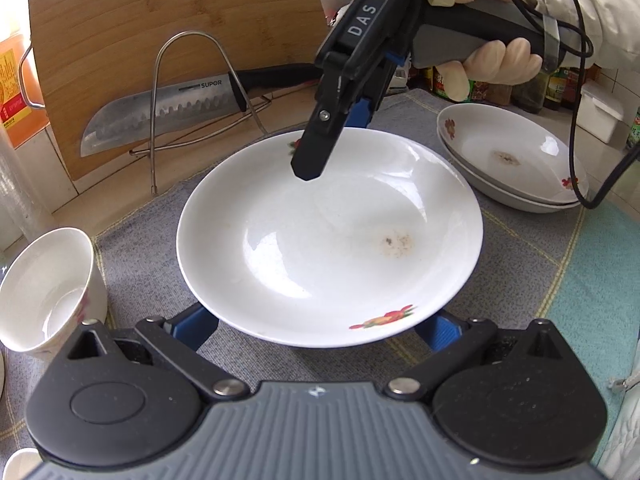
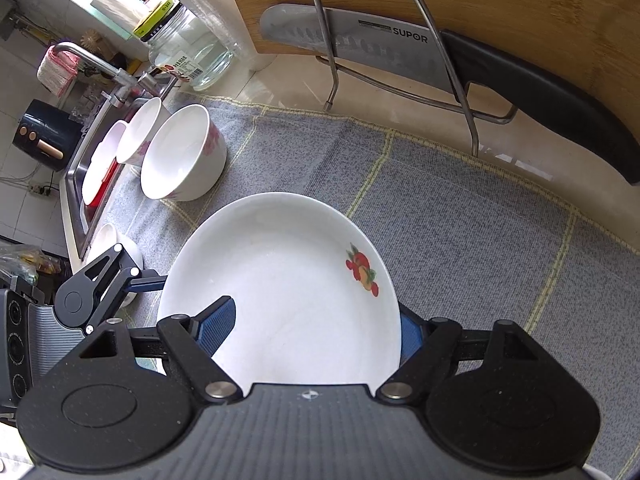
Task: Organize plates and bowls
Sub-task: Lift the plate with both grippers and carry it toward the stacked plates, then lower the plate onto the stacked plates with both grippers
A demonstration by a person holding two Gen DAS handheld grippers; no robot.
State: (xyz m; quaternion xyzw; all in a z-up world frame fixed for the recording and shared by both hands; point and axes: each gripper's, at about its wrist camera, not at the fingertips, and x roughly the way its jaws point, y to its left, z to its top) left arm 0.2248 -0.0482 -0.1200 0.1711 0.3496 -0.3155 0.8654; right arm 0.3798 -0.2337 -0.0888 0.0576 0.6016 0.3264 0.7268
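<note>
Grey woven matting (image 2: 460, 216) covers the counter and carries all the crockery. At far left the sink edge (image 2: 74, 184) borders the mat, with white bowls (image 2: 180, 160) grouped just beside it. Treat this side as tight.

At centre sits the plate (image 1: 320, 240), a shallow white glazed dish with fruit decals. Judged from its look: rigid, brittle, moderately heavy, slick under the pads. Grip it only at the rim, one finger above and one below.

The left gripper (image 1: 316, 332) spreads wide; its blue fingers (image 1: 438, 330) pass beneath the near rim on both sides. Whether they bear on the plate cannot be told. The right gripper (image 2: 316, 320) takes the opposite rim, one finger (image 2: 218, 320) inside the dish and one outside. It appears to pinch the rim, and the plate looks tilted.

Behind stands a wire rack (image 1: 188, 108) holding a knife (image 1: 160, 116) against a cutting board (image 1: 160, 20). Keep the rim clear of it.

To the right, two matching plates (image 1: 516, 152) lie stacked, well apart from the centre plate. Open mat lies between, a likely route.
</note>
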